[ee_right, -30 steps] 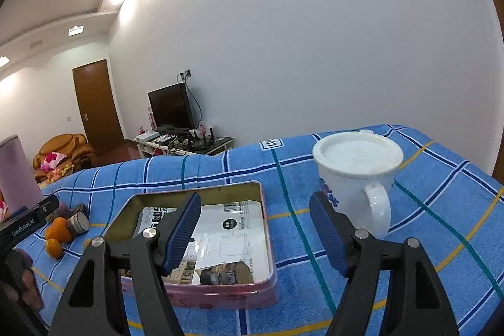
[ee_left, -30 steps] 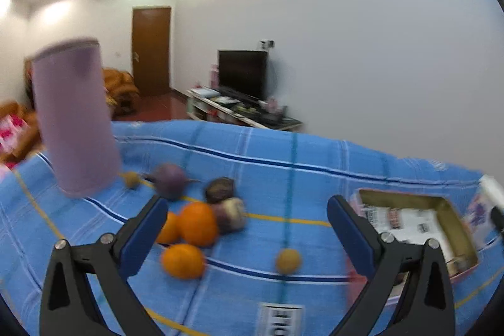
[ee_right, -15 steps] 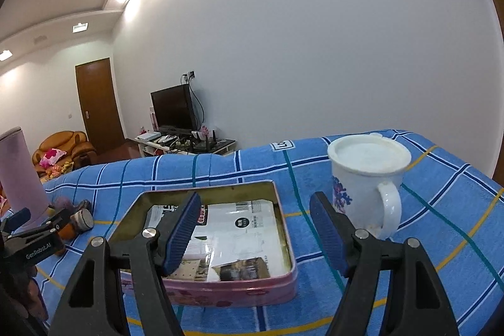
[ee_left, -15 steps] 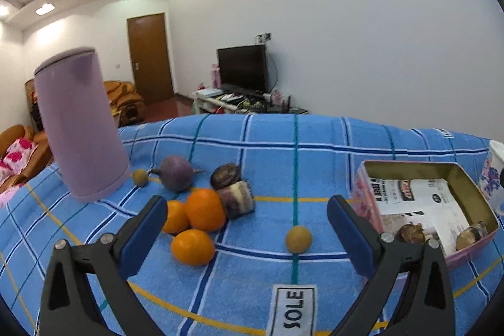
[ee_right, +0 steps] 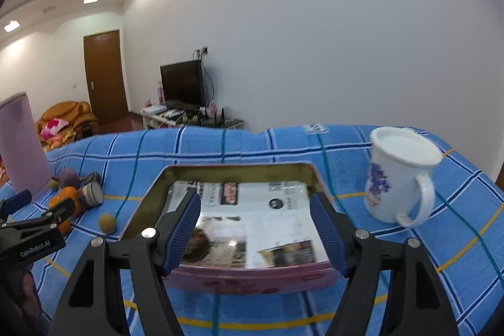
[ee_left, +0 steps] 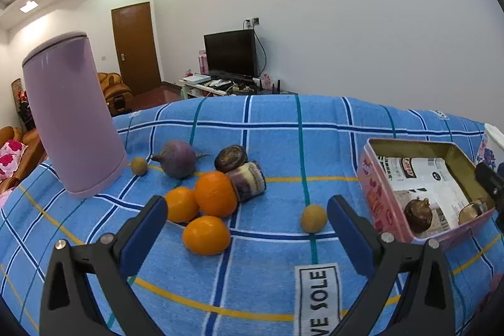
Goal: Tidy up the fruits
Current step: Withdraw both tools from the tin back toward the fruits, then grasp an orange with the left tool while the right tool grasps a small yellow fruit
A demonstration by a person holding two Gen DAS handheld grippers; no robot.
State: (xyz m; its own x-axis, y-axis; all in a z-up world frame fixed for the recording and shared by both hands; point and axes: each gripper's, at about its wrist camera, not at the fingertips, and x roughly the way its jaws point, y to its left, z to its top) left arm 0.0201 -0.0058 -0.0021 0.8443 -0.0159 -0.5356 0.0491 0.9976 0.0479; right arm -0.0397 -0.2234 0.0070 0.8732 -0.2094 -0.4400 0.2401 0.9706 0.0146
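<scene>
Three oranges [ee_left: 215, 194] lie in a pile on the blue checked cloth with a purple beet [ee_left: 178, 158], a dark brown fruit [ee_left: 230, 158] and a cut purple-white piece [ee_left: 247, 181]. One small tan fruit [ee_left: 313, 218] lies alone towards the tin; another [ee_left: 139, 166] sits by the purple canister. My left gripper [ee_left: 247, 207] hovers open just in front of the pile, holding nothing. The pink tin [ee_right: 239, 167], lined with printed paper, has a brown fruit [ee_right: 197, 241] inside. My right gripper [ee_right: 254, 200] stands open and empty over the tin's near side.
A tall purple canister [ee_left: 74, 122] stands left of the fruit pile. A white flowered mug [ee_right: 398, 175] stands right of the tin. The left gripper's body [ee_right: 31, 225] shows at the left edge of the right wrist view. A room with a television lies beyond the table.
The right gripper has slid left, so the tin now sits centred between its fingers and the mug lies further right. The left view has rolled level and steadied; its jaws stay open.
</scene>
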